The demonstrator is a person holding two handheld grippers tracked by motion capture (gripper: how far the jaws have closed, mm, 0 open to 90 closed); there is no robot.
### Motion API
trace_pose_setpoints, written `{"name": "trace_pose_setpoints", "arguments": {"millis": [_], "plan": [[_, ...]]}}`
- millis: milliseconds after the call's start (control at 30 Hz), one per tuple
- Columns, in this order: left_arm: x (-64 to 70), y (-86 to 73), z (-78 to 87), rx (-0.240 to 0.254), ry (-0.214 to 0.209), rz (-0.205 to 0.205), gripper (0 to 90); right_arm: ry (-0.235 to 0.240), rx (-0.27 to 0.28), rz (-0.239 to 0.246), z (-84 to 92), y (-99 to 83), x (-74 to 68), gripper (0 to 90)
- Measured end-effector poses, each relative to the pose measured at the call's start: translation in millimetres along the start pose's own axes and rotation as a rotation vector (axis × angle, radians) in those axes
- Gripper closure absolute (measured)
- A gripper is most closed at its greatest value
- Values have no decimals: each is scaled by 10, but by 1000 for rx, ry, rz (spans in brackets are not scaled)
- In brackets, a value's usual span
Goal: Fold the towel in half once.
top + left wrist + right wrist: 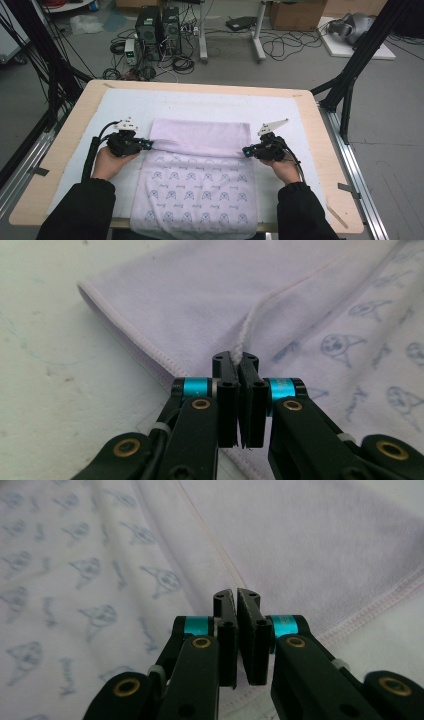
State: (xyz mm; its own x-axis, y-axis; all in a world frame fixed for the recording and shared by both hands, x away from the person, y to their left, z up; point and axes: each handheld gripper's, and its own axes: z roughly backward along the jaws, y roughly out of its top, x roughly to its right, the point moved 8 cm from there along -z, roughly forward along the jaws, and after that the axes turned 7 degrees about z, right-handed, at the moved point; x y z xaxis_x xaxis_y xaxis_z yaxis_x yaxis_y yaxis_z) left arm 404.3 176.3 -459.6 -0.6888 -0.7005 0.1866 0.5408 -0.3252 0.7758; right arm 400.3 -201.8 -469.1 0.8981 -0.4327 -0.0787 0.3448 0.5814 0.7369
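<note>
— What's on the surface (pixel 320 150) from where you stand?

— A white mat (pixel 125 107) covers most of the wooden top, and on it lies a pale lilac towel (pixel 200 190). It sits in the middle, and its near end hangs over the edge on the person's side. The far part is folded back toward the person, so a plain band (pixel 200 135) lies across the top of the printed side, which carries small blue figures.

— And the hands?

— One on each side of the towel, at the line where the folded band ends. The left tool (pixel 149 145) is at the towel's left edge, the right tool (pixel 246 150) at its right edge, both low on the cloth.

— Clenched or released?

— Both clenched. In the left gripper view the left tool (pixel 239 358) has its jaws pressed together with the stitched hem (pixel 250 322) of the folded layer pinched between the tips. In the right gripper view the right tool (pixel 236 596) has its jaws closed too, right on the hem (pixel 210 540) of the folded layer, though I cannot tell for sure that cloth sits between the tips.
</note>
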Motion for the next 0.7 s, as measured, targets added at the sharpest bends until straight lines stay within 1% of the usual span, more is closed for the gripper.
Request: {"name": "trace_pose_setpoints", "arguments": {"millis": [67,133,200,267,300,333,367,400,433,467,500,533,567,600,667,700], "plan": [[39,-6,119,21,-4,-7,870,-6,43,15,112,64,-52,868],[101,-50,238,32,-7,-16,870,-7,76,33,247,113,-142,869],[192,-121,361,57,-17,-28,870,1,105,53,377,149,-263,869],[292,-236,472,59,-30,-38,869,6,133,84,487,158,-426,869],[351,-307,520,57,-40,-45,869,19,137,96,524,135,-516,870],[411,-386,563,48,-51,-60,869,29,121,101,548,88,-606,869],[475,-469,602,37,-65,-74,867,45,118,107,561,32,-700,869],[528,-546,629,28,-78,-77,858,85,118,101,566,-31,-808,861],[563,-613,644,10,-86,-77,785,119,115,105,563,-93,-903,813],[595,-662,649,-5,-97,-76,701,118,111,113,562,-145,-960,785],[609,-687,655,-13,-104,-88,645,120,123,120,562,-178,-986,745],[611,-692,654,-14,-101,-89,619,112,142,110,558,-190,-977,718],[600,-681,641,-13,-97,-83,605,111,139,96,544,-207,-958,710],[595,-668,624,-14,-101,-77,593,101,136,98,510,-217,-931,688],[582,-633,578,-5,-106,-72,593,96,129,111,399,-231,-903,656],[579,-622,550,-2,-114,-64,593,90,117,121,331,-246,-893,636]]}}
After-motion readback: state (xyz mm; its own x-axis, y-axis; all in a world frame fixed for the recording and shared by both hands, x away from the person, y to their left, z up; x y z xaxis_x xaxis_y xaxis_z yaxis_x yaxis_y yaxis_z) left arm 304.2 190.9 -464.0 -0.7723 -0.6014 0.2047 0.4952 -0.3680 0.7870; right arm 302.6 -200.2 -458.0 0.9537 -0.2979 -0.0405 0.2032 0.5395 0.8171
